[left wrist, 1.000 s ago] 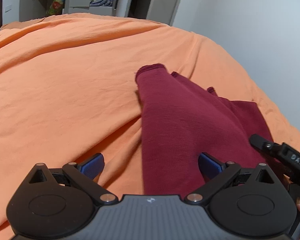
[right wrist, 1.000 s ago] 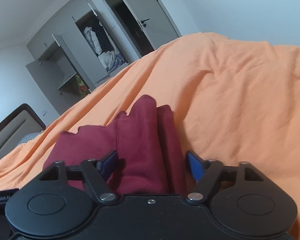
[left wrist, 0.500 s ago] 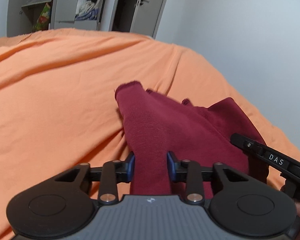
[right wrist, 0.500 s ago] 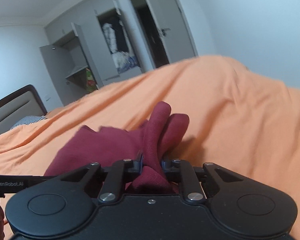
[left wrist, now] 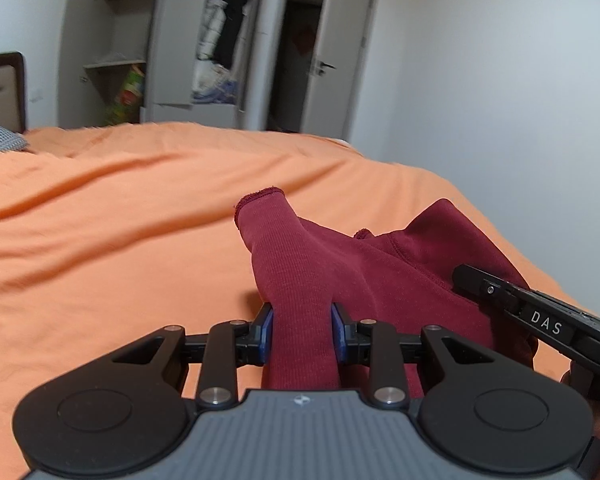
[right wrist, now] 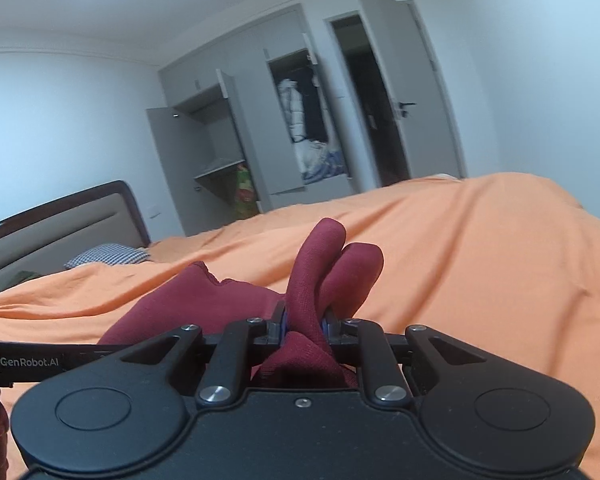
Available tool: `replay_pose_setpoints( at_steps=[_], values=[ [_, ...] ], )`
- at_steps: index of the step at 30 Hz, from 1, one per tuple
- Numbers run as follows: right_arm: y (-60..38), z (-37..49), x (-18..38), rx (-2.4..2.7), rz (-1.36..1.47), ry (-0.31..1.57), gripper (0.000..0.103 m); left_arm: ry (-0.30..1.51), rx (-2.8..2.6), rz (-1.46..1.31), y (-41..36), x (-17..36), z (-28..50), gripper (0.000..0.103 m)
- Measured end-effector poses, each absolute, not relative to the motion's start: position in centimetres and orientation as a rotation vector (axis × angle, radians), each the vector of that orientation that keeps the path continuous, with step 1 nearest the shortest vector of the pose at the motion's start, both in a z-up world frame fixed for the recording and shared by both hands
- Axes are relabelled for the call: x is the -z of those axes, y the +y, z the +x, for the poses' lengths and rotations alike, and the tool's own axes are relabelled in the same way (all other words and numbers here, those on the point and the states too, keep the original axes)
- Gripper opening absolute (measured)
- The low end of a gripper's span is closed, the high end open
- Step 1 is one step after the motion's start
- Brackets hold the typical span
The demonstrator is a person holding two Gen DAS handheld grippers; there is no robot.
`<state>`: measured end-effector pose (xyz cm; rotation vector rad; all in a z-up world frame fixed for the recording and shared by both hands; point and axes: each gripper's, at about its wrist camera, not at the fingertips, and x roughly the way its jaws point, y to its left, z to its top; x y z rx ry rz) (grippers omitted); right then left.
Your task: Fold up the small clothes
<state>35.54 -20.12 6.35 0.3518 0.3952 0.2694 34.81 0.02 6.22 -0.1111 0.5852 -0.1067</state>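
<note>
Left gripper (left wrist: 302,332) and right gripper (right wrist: 303,327) jaws, wide second earlier, clamped maroon garment (left wrist: 340,264), lifted off bed (left wrist: 120,240); fold began.

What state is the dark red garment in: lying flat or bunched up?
Bunched up: the garment rises in folds off the orange sheet, pinched by both grippers.

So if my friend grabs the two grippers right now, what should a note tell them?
Left gripper: shut on the dark red garment, pinching one bunched strip.
Right gripper: shut on another bunch of the same garment, with loops of cloth sticking up past the fingers.
The garment is held up at the near end; the rest trails onto the orange bedspread.
Done: both grips are on.
Left: probably carry the held end over to make the fold, lay it flat, then let go. No neat fold shows yet.
</note>
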Motion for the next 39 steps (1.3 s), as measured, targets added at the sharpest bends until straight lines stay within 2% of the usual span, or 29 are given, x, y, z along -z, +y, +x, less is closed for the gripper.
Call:
replay_pose_setpoints(
  at_steps=[9,26,29,31,35,36,37,39],
  values=[
    [-14.8,39.8,-5.0,-0.339,0.306,0.450,0.016,0.646,0.009,-0.176,5.0,-4.3,36.7,0.032],
    [-15.1,40.2,-3.2,-0.288,0.316,0.526,0.021,0.681,-0.011,-0.193,5.5,-3.1,36.0,0.041],
    [-15.3,40.2,-3.5,-0.279,0.310,0.531,0.026,0.685,-0.027,-0.192,5.6,-2.9,36.0,0.047],
    [-15.5,40.2,-3.6,-0.268,0.309,0.537,0.032,0.684,-0.038,-0.193,5.7,-2.9,36.1,0.061],
    [-15.7,39.6,-3.9,-0.252,0.304,0.538,0.036,0.675,-0.050,-0.196,5.8,-3.2,35.5,0.078],
    [-15.8,39.3,-4.0,-0.247,0.303,0.535,0.041,0.672,-0.055,-0.196,5.8,-3.3,35.3,0.084],
    [-15.8,39.0,-4.1,-0.241,0.303,0.530,0.050,0.667,-0.062,-0.196,5.8,-3.4,35.0,0.090],
    [-16.1,38.2,-4.6,-0.236,0.307,0.513,0.065,0.648,-0.075,-0.192,5.8,-3.8,34.3,0.096]
  ],
)
